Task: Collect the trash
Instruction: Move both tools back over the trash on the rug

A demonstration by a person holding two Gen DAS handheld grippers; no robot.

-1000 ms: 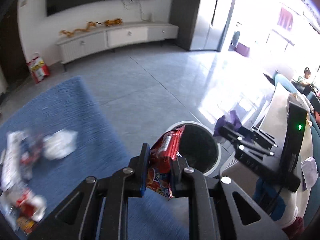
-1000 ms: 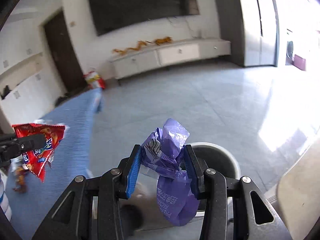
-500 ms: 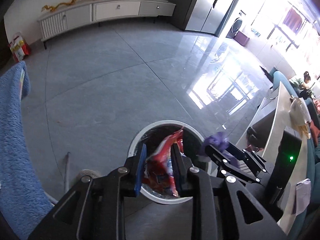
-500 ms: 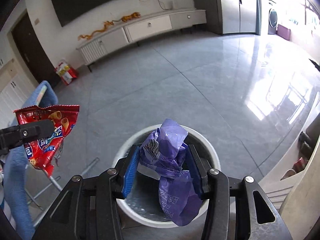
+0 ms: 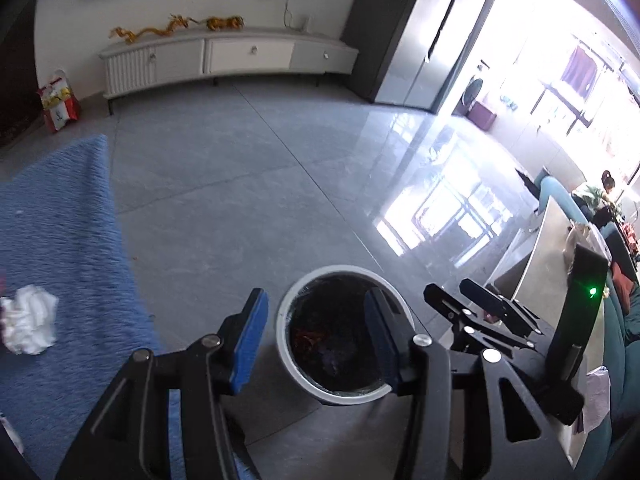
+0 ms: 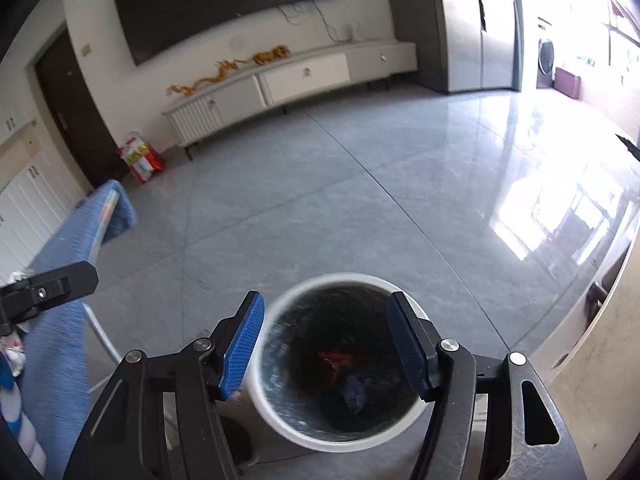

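While both tools hung over the white bin, I judged this round of the job finished: a red snack wrapper and a crumpled purple bag lay at the bottom of its dark liner, and nothing was left between either pair of pads. The left tool had just been opening, its blue pads standing well apart with only the bin's mouth showing between them. The right tool had just been opening too, a little wider, and it was likewise empty.

Work remained, as far as I could see. A balled white tissue sat on the blue-covered table near its left edge in the left wrist view, with a sliver of something red just beside it at the frame's border; more litter may have lain out of sight. I reckoned the next trip would go there.

Both tools pointed steeply down and forward at the bin, side by side: the right tool showed at the right of the left wrist view, and the left tool's finger crossed the left side of the right wrist view, near the table's far corner.
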